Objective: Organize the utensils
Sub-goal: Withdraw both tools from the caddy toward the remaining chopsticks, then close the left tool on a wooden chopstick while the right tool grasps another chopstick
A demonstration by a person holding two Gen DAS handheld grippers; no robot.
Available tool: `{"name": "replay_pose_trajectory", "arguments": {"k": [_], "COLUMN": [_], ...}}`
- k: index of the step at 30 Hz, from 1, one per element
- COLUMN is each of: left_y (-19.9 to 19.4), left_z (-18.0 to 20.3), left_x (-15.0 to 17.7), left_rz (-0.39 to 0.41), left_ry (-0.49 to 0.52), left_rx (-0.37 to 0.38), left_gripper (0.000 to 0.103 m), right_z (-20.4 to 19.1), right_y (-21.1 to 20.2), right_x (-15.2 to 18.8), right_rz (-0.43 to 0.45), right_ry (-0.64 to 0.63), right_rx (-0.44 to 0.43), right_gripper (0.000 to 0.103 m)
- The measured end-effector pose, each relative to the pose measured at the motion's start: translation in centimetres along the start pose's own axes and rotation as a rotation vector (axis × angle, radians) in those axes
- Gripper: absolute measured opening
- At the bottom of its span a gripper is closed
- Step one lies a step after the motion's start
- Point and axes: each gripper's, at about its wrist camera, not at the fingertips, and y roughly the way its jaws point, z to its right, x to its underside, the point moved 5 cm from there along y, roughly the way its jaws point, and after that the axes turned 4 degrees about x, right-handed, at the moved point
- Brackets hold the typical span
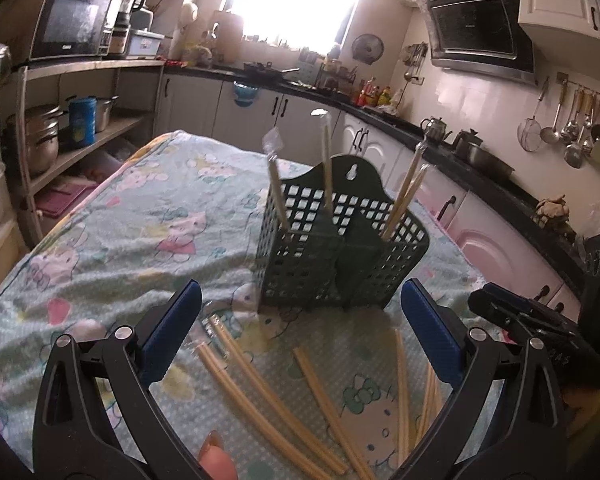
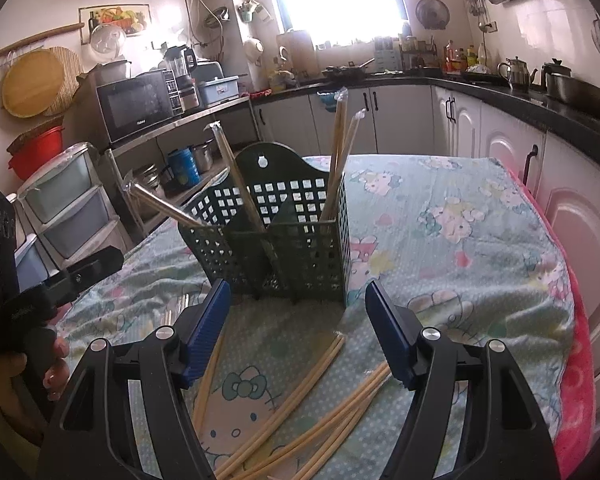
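**Chopsticks to holder: picking up the next loose pair**

Item: green holder (image 1: pixel 342 248), a perforated plastic basket with divided compartments, standing upright on the cloth-covered surface (image 1: pixel 112 240). Contents: several wrapped chopsticks (image 1: pixel 327 164), leaning outward against the walls in different compartments.

Item: loose chopsticks (image 1: pixel 260 396), lying flat and fanned out on the cloth just in front of the holder, some crossing one another nearer the right gripper.

Item: left gripper (image 1: pixel 300 328), fingers wide apart, nothing between them, hovering above the loose sticks on its side.

Item: right gripper (image 2: pixel 298 332), fingers parted less widely, also empty, aimed over the crossed bundle (image 2: pixel 320 400).

Handling notes, as judgement: the step in hand appears to be collecting another stick from the cloth.
- Choose one lying clear of its neighbours; the crossed ones would likely drag others along.
- Lower until both fingers straddle the stick across its length, near the middle, so it does not tip when lifted.
- The cloth is soft and wrinkled; pressing in slightly should help the fingers get under a thin round stick.
- Lower it end-first into a compartment, avoiding the leaning sticks.
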Motion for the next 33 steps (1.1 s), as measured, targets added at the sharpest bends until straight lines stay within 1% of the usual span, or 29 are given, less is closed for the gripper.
{"name": "replay_pose_trajectory", "arguments": {"k": [13,26,29,32,33], "left_y": [0.0,0.2,0.3,0.7,1.0], "left_z": [-2.8,-5.2,-5.7,-6.2,-6.4], "left_x": [2.7,5.8,6.5,7.1,7.4], "left_rz": [-0.06,-0.14,-0.162,-0.186,-0.198], "left_ry": [-0.043,-0.092,-0.103,-0.125,-0.137], "left_rx": [-0.041,-0.052,-0.043,-0.031,-0.022], "left_gripper": [0.091,0.091,0.08,0.066,0.058], "right_z": [-0.7,-0.9,-1.1,-1.0,-1.0], "right_y": [1.1,2.6,3.0,3.3,3.5], "right_x": [2.6,4.7,5.0,5.3,5.3], "right_rz": [-0.061,-0.133,-0.146,-0.165,-0.173], "right_ry": [-0.004,0.005,0.007,0.009,0.009], "right_rx": [0.003,0.008,0.008,0.012,0.017], "right_gripper": [0.068,0.068,0.067,0.067,0.066]}}
